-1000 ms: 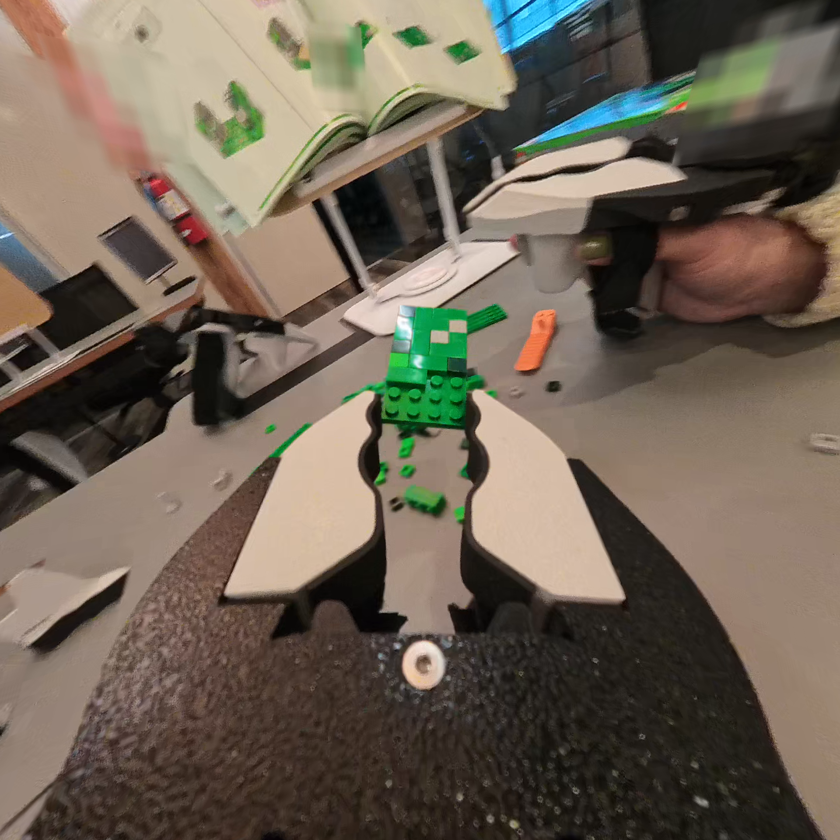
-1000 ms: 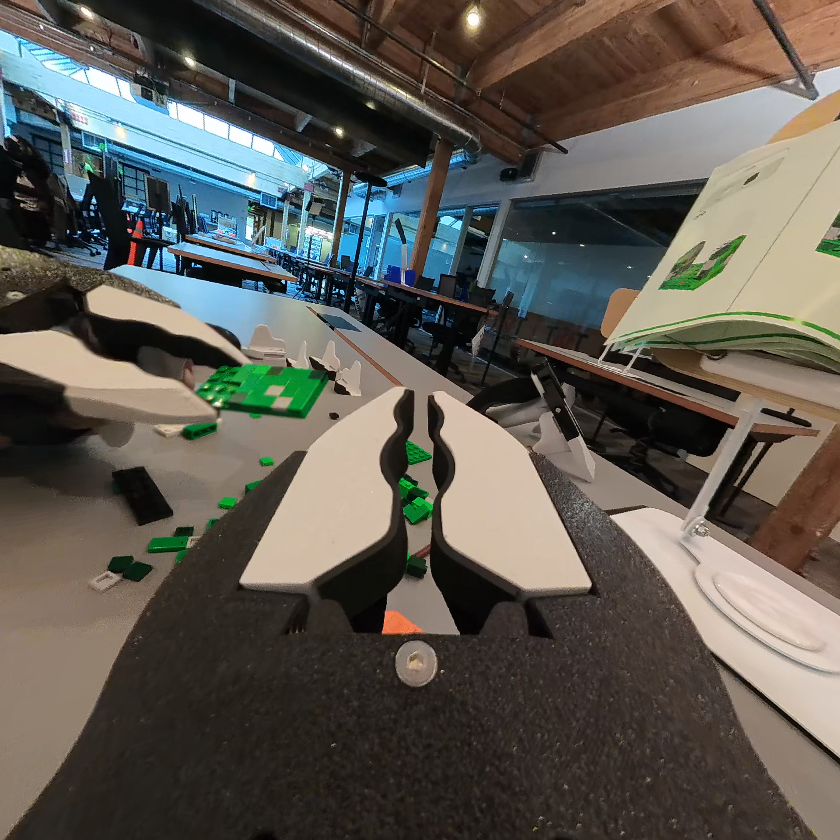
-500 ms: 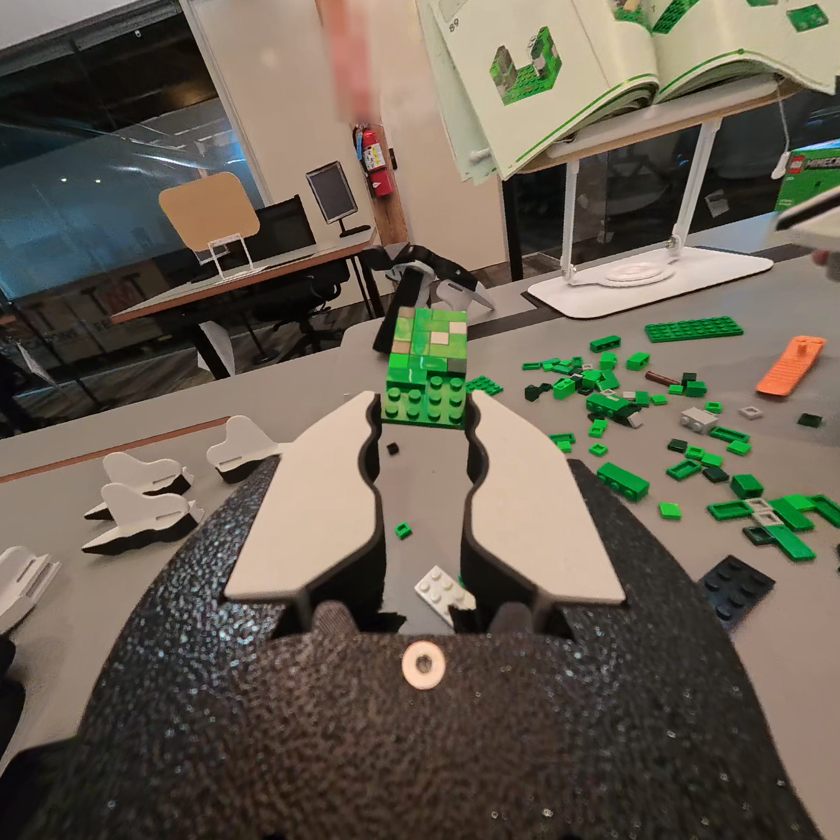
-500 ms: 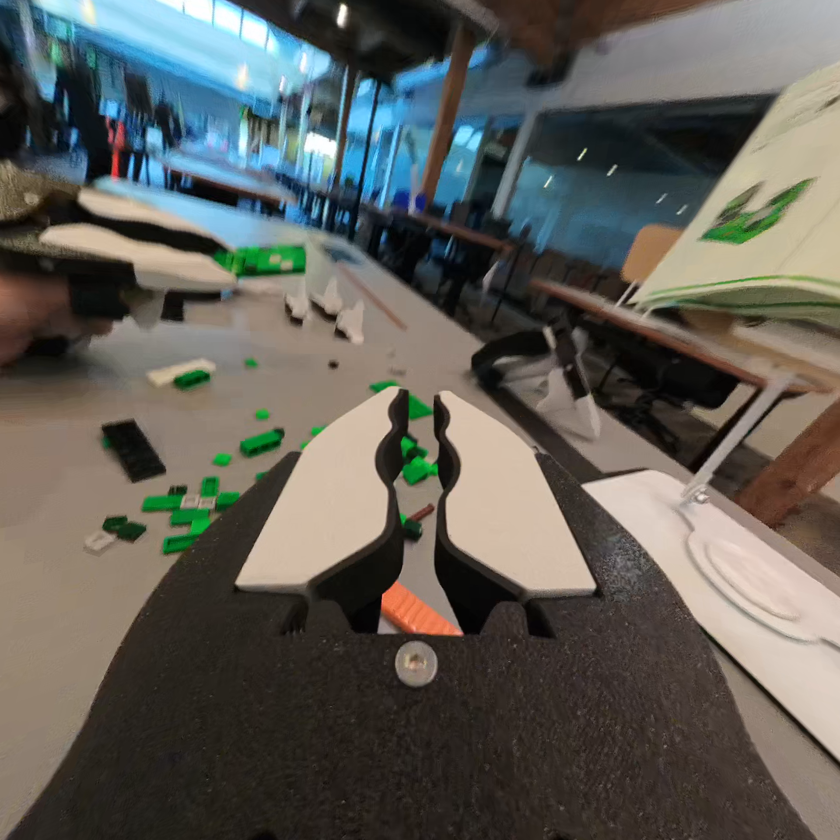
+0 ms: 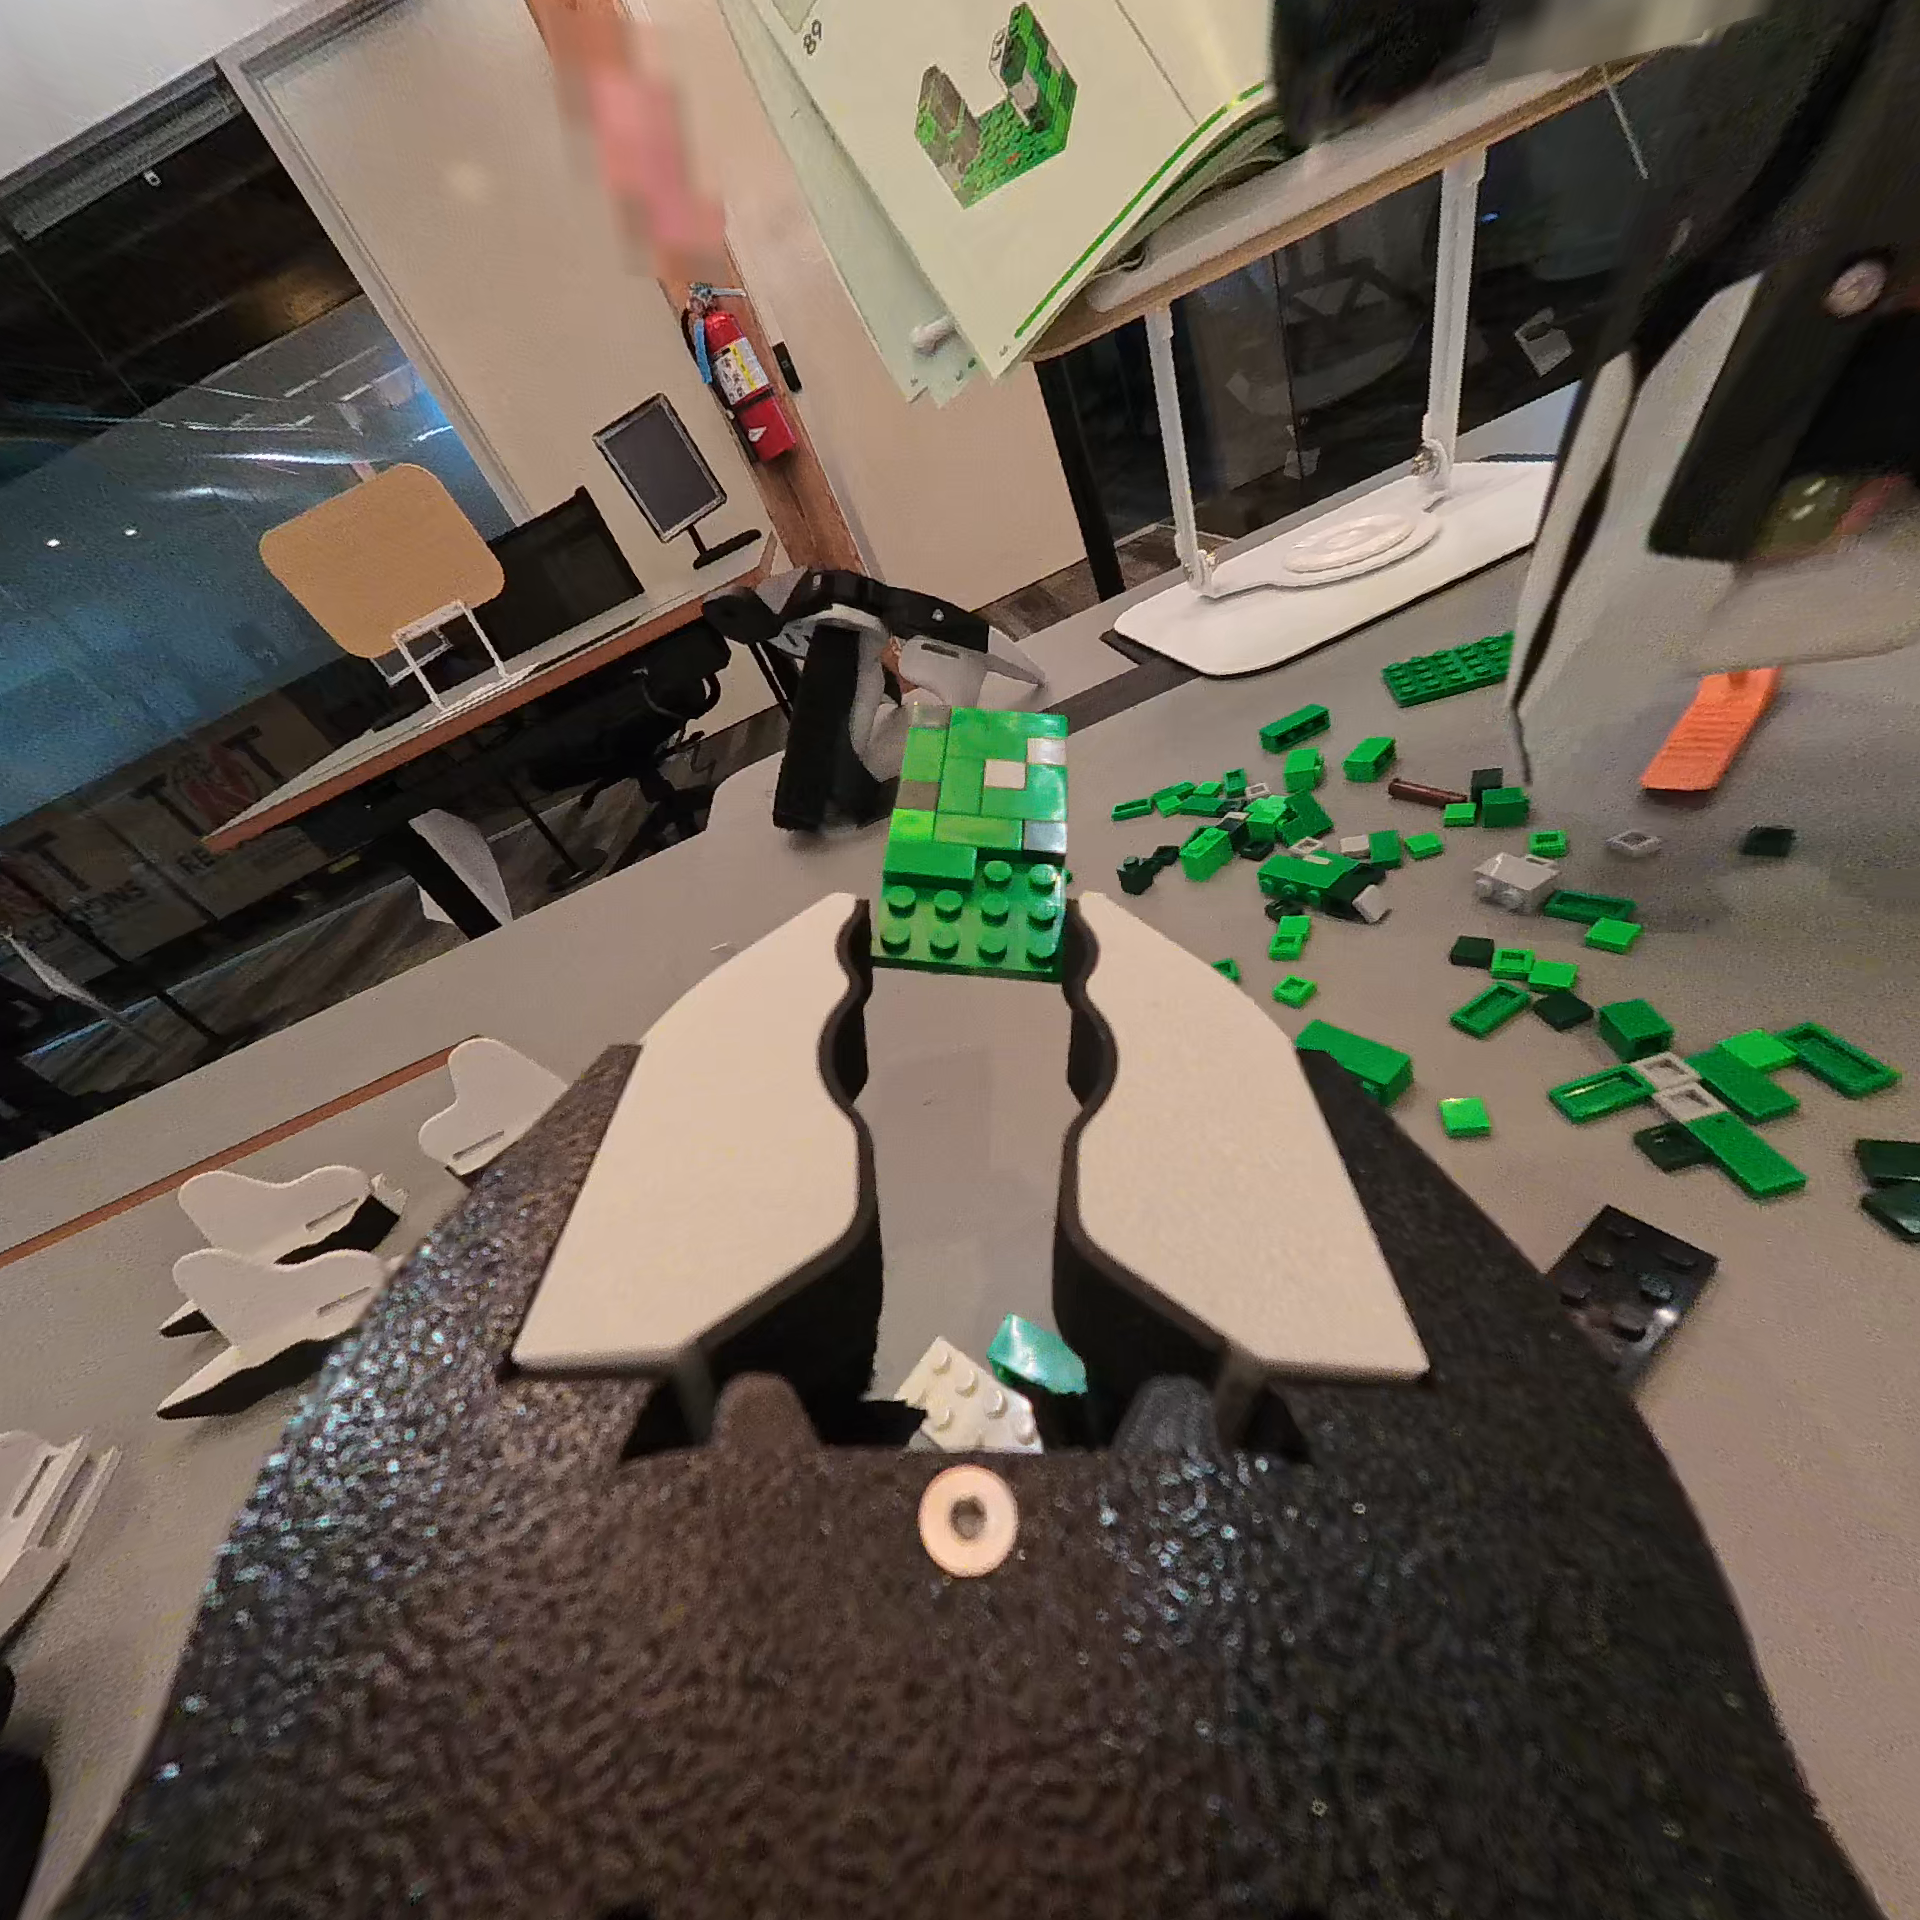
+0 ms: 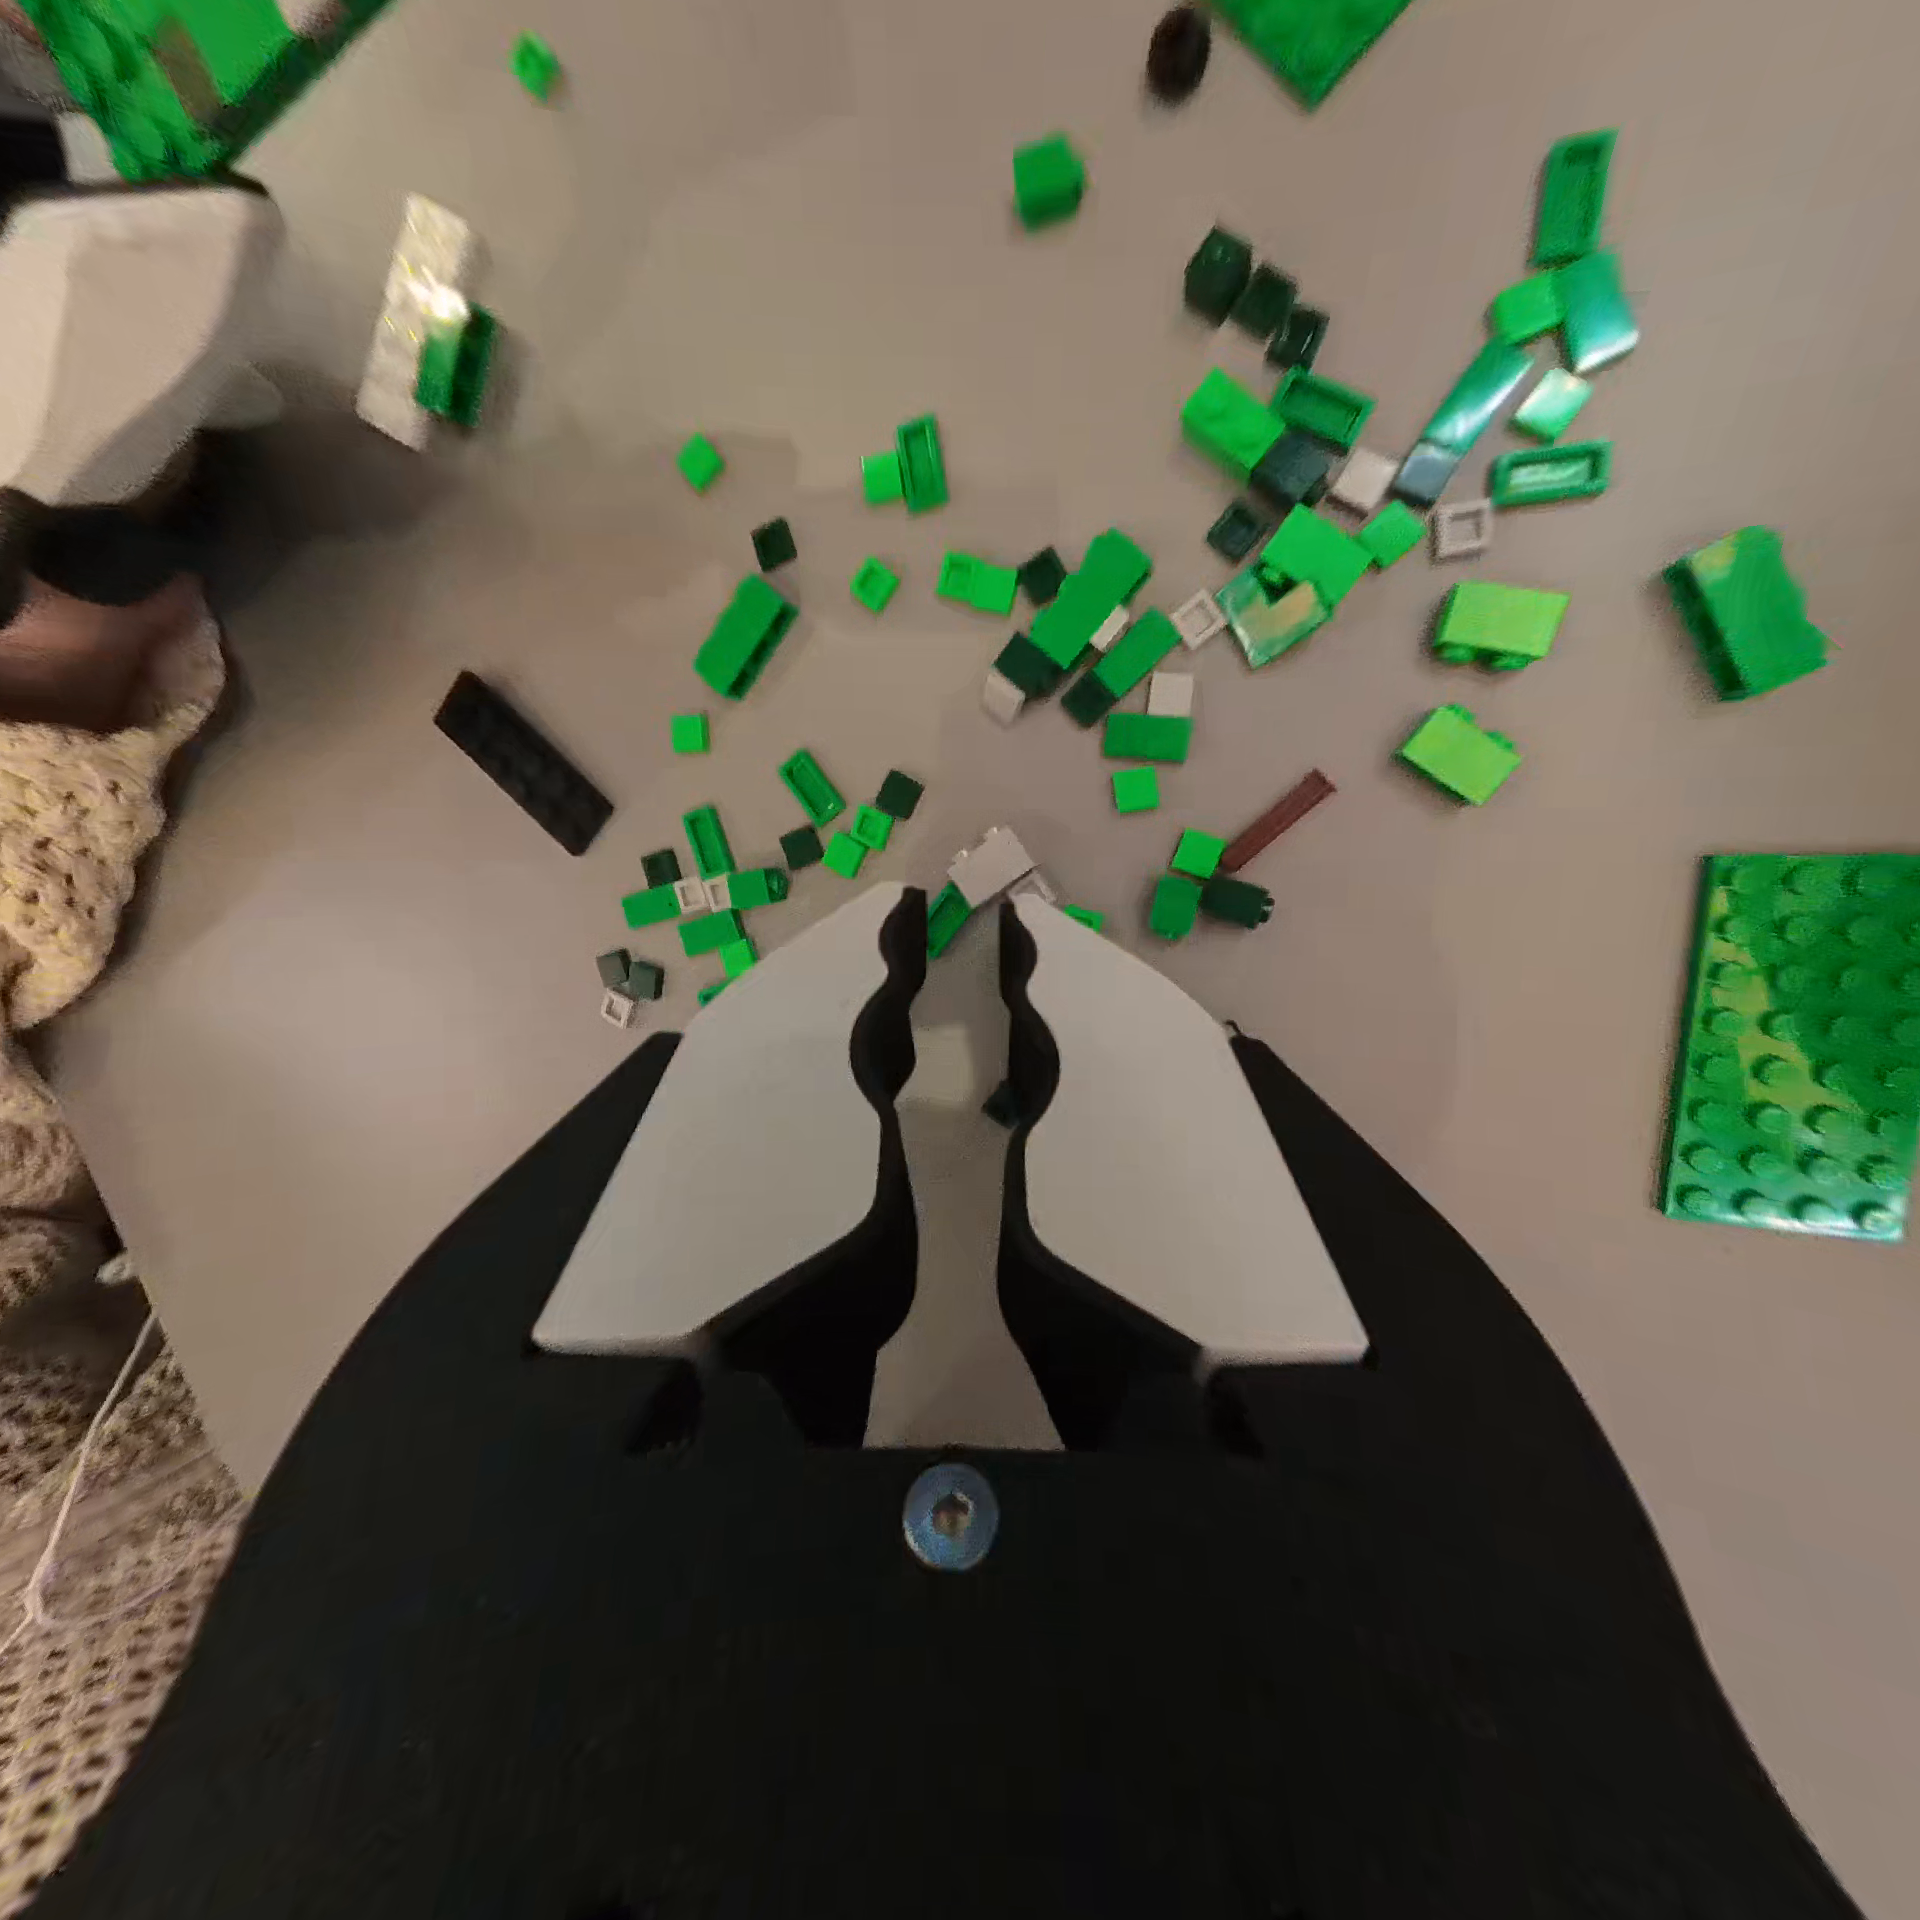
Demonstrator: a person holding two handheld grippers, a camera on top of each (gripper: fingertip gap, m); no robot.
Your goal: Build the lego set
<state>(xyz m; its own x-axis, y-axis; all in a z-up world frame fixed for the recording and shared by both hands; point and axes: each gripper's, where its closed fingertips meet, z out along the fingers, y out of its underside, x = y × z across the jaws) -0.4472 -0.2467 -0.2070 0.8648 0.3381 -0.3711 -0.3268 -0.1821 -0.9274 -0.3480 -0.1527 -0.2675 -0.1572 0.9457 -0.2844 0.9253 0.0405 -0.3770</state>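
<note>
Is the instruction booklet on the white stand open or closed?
Open. The pale green instruction booklet lies spread on the white stand, one page with a building diagram facing out and hanging past the shelf's edge.

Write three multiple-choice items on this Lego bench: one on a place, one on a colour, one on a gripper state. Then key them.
1. The large studded green plate lies:
A. right of the loose pieces
B. inside the left gripper
C. on the instruction booklet

2. The brick separator is:
A. blue
B. orange
C. white

3. The left gripper is:
A. open and empty
B. out of view
C. shut on the green Lego assembly

Key: 1 A, it sits at the right wrist view's right edge. 2 B, plainly orange. 3 C, both fingers pinch its studded end.
</note>
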